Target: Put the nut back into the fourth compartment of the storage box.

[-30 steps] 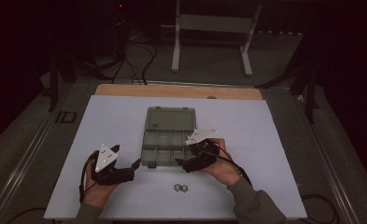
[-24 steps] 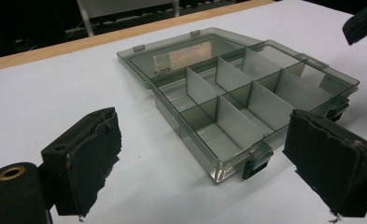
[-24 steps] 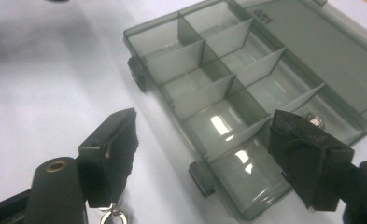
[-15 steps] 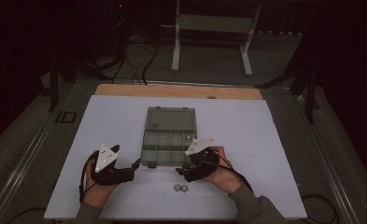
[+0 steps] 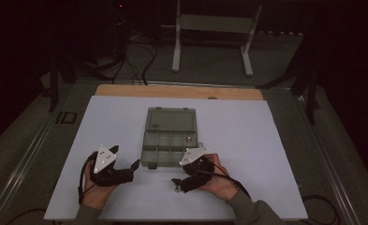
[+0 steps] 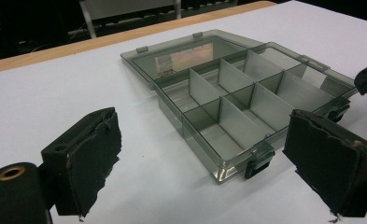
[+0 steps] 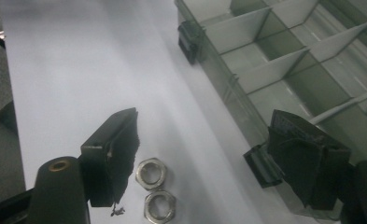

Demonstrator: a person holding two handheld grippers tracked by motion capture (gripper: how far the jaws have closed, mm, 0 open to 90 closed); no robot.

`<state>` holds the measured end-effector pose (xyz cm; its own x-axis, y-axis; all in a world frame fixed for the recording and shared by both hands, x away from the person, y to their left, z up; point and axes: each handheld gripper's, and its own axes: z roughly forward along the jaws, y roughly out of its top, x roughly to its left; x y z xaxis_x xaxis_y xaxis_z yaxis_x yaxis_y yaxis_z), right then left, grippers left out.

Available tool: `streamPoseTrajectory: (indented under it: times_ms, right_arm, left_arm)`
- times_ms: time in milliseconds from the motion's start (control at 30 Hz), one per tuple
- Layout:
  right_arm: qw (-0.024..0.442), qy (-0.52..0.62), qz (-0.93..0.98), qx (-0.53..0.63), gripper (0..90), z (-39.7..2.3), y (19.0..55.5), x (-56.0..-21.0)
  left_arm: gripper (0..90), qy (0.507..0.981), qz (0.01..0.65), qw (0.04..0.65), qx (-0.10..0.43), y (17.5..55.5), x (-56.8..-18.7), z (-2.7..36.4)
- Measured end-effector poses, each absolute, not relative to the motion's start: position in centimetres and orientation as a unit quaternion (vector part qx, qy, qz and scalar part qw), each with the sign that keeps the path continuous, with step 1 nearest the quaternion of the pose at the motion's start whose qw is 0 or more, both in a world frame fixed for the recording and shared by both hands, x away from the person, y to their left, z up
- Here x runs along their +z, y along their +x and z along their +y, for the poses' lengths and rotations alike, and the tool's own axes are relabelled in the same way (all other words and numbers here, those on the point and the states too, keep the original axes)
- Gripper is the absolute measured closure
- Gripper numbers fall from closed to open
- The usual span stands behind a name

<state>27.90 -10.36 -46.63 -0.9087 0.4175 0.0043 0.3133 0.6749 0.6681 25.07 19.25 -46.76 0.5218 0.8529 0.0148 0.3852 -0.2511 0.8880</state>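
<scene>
A clear grey compartment box [image 5: 170, 140] lies open mid-table on the white sheet, its lid flat behind it. A small pale thing sits in its back right compartment. Two steel nuts [image 7: 151, 172] lie side by side on the sheet in front of the box. My right gripper [image 5: 177, 184] hovers over them, open; in the right gripper view [image 7: 209, 158] the nuts lie between the jaws, close to the left pad [image 7: 118, 154], untouched. My left gripper [image 5: 133, 168] rests left of the box's front corner, open and empty, and faces the box [image 6: 246, 102].
The white sheet [image 5: 266, 140] covers the table, with a wooden strip [image 5: 177, 91] along its back edge. A small black rectangular thing [image 5: 67, 117] lies off the sheet at left. A metal stand [image 5: 209, 42] and cables [image 5: 135, 56] sit on the floor beyond.
My right gripper has moved from the box's front right corner toward the person and slightly left, sinking over the two nuts. The left gripper has stayed put.
</scene>
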Motion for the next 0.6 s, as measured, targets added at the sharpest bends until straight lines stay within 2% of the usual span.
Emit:
streamPoseTrajectory:
  times_ms: [567,600]
  right_arm:
    - [0.052,0.176,0.931,0.314,28.0,-9.6,27.5,-48.4]
    - [0.052,0.174,0.933,0.311,30.3,-9.6,27.5,-48.5]
  left_arm:
    - [10.6,0.747,0.414,0.45,0.26,25.0,-46.7,19.3]
    - [10.6,0.747,0.415,0.45,0.26,25.0,-46.7,19.3]
